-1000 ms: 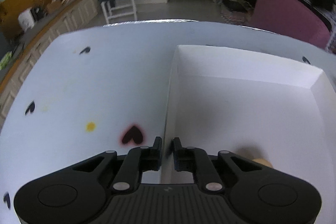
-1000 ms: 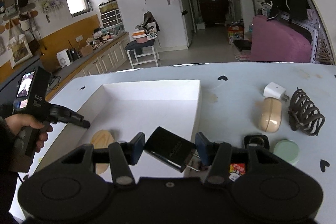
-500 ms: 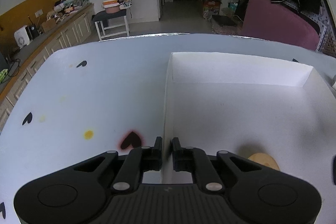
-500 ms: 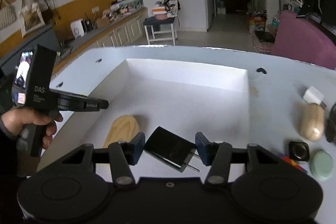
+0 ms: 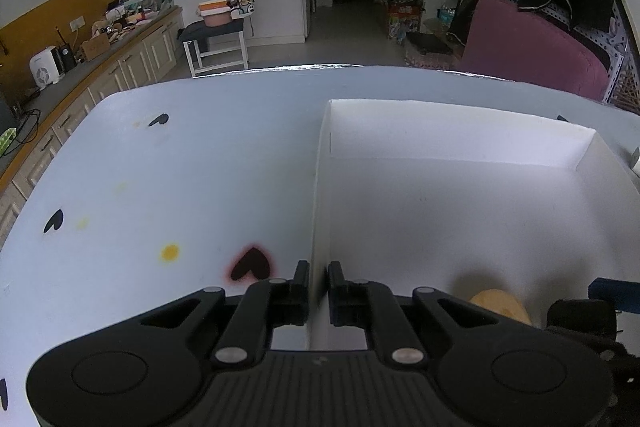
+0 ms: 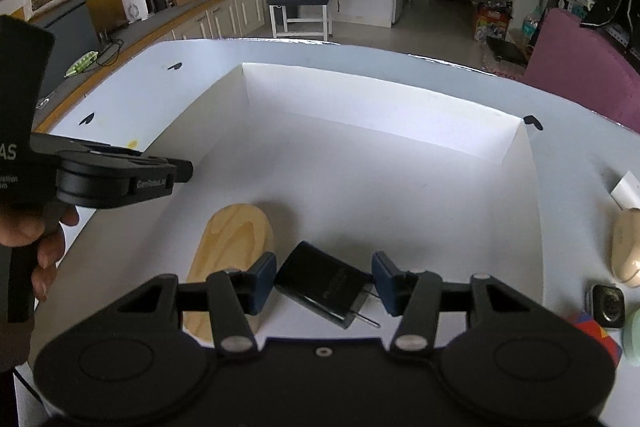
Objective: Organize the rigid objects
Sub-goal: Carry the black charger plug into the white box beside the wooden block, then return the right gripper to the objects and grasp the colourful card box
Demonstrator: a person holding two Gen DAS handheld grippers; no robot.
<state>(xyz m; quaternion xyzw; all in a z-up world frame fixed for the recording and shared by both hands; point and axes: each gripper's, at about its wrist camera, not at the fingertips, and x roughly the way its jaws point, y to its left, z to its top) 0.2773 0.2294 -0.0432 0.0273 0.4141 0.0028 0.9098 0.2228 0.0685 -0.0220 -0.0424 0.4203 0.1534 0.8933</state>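
Note:
My right gripper (image 6: pixel 324 277) is shut on a black plug adapter (image 6: pixel 322 285) and holds it over the near part of the white box (image 6: pixel 384 99). A wooden oval block (image 6: pixel 232 251) lies inside the box, just left of the adapter; it also shows in the left wrist view (image 5: pixel 500 305). My left gripper (image 5: pixel 318 277) is shut on the box's left wall (image 5: pixel 318 211); it shows from the side in the right wrist view (image 6: pixel 176 171).
On the light blue table (image 5: pixel 180 179) right of the box lie a white charger (image 6: pixel 626 189), a beige oval case (image 6: pixel 626 247), a small black square object (image 6: pixel 608 305), a pale green disc (image 6: pixel 634 339) and a colourful item (image 6: pixel 596 333). A purple sofa (image 5: pixel 532 63) stands beyond the table.
My right gripper has carried the black adapter left, from the box's right edge to over the box beside the wooden block. My left gripper still clamps the box wall.

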